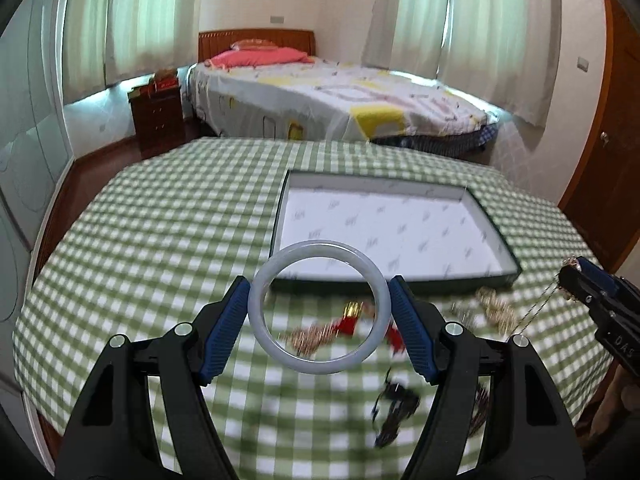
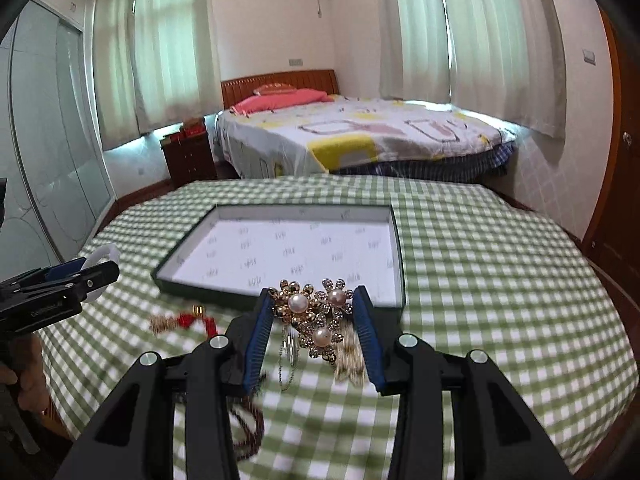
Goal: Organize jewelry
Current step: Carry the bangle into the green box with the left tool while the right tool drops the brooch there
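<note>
Left claw is clamped on a pale white bangle, its blue pads pressing the ring's left and right sides. The ring stands almost face-on to the left wrist camera, so its opening points straight down the fingers and you can see the desk through it. It sits at lower centre of that frame, lifted above the green checked cloth, just short of the tray's near edge.

Right claw is squeezed onto a gold pearl flower piece, with fine chains dangling below it, low centre in the right wrist view. Its long axis runs roughly top to bottom of the frame.

The open tray lies flat mid-frame, long side running left-right. A red and gold trinket lies on the cloth at lower left, blurry, maybe a tasselled charm.
</note>
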Demonstrator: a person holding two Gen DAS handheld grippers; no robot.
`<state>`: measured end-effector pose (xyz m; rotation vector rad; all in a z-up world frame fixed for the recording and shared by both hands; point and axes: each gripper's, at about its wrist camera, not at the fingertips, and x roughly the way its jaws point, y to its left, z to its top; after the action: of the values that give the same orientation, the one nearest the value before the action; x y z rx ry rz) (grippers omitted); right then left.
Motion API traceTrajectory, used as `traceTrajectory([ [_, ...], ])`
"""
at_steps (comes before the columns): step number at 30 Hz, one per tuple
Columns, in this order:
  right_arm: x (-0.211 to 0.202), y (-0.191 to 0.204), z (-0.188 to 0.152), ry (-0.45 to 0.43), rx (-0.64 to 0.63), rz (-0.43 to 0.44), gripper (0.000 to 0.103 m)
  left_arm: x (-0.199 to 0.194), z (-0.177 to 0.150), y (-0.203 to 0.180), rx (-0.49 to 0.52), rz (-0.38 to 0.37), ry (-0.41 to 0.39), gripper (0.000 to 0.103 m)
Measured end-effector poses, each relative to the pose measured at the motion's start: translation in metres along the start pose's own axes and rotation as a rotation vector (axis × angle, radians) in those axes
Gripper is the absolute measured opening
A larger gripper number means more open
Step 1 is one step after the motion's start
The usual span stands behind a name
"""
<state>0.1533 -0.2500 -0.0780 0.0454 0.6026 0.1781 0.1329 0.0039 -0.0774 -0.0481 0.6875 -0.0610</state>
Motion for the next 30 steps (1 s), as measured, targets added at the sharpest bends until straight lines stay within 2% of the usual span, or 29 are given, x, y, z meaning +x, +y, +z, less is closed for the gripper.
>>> traceTrajectory([
  [8,0.031,-0.005,0.049,-0.062,-0.020,0.017,0.041,0.029,0.061,-0.019,0.014,-0.027,-0.090,0.069],
  [12,0.050,-0.013,0.065,-0.078,-0.016,0.015,0.041,0.051,0.078,-0.029,0.025,-0.030,-0.114,0.069],
  [14,0.065,-0.017,0.065,-0.059,-0.018,0.012,0.041,0.068,0.080,-0.033,0.029,-0.029,-0.097,0.069],
  [23,0.135,-0.033,0.032,0.123,0.009,0.009,0.041,0.154,0.048,-0.033,0.038,-0.029,0.103,0.069],
  [30,0.161,-0.041,0.015,0.218,0.016,-0.004,0.041,0.176,0.030,-0.024,0.039,-0.015,0.178,0.069],
])
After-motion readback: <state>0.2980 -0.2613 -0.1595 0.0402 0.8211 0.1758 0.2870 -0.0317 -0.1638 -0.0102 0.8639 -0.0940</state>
